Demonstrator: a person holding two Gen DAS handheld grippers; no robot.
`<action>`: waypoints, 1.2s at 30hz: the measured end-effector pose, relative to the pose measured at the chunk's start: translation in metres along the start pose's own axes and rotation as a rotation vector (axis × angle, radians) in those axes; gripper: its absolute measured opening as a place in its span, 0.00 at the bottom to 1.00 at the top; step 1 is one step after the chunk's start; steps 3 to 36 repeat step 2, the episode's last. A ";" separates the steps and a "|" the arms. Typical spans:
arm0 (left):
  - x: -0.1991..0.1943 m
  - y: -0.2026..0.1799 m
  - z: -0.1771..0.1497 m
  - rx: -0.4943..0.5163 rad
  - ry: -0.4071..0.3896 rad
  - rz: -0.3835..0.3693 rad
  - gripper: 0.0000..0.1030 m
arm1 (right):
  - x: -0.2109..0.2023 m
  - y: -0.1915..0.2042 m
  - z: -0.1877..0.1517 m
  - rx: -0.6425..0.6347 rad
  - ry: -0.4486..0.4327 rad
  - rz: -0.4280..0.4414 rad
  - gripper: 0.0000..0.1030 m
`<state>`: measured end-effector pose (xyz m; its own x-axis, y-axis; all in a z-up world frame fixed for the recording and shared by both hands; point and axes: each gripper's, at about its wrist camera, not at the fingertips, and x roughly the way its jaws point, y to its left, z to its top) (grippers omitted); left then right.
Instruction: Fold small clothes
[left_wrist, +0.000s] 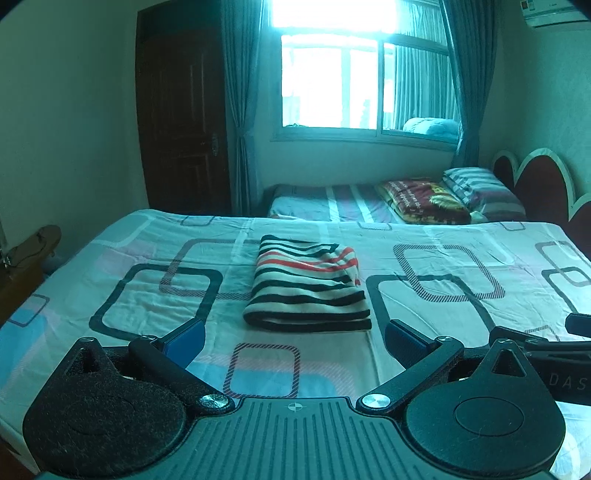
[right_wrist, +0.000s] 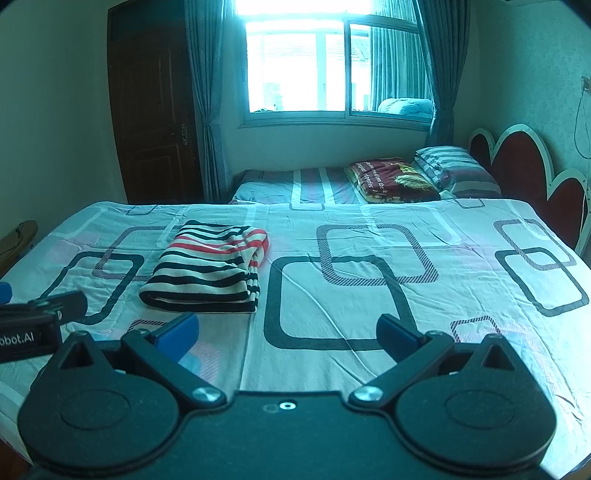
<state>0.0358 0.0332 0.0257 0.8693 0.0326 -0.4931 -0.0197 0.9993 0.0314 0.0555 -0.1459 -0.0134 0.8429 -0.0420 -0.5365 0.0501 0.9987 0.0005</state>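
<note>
We start with the bed (left_wrist: 147, 302), whose patterned sheet fills the middle and lower part of both views; it is soft and shows creases, so anything pressed on it may sink or drag the sheet along. On it, at the centre of the left wrist view and left of centre in the right wrist view, lies the striped garment (left_wrist: 308, 288), already in a folded bundle, apart from both tools. We judge the fold nearly or wholly done.

The risk from here, as we see it, is undoing that bundle: the upper layers look loose at the red-striped end, and a finger catching one layer alone could pull it open or slide it askew.

The left hand-held gripper (left_wrist: 293, 334) hangs just in front of the garment with its jaws spread wide and nothing between them. The right hand-held gripper (right_wrist: 286, 328) is likewise spread and empty, over bare sheet to the right of the bundle.

As for containers, we see no basket, box or drawer here, so nothing is held in any.
</note>
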 end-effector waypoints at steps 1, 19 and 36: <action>0.002 0.000 0.000 0.003 -0.002 0.004 1.00 | 0.000 0.000 0.000 0.001 0.001 0.000 0.99; 0.004 0.000 0.001 0.001 0.002 0.007 1.00 | 0.001 0.000 -0.001 0.001 0.003 -0.002 0.99; 0.004 0.000 0.001 0.001 0.002 0.007 1.00 | 0.001 0.000 -0.001 0.001 0.003 -0.002 0.99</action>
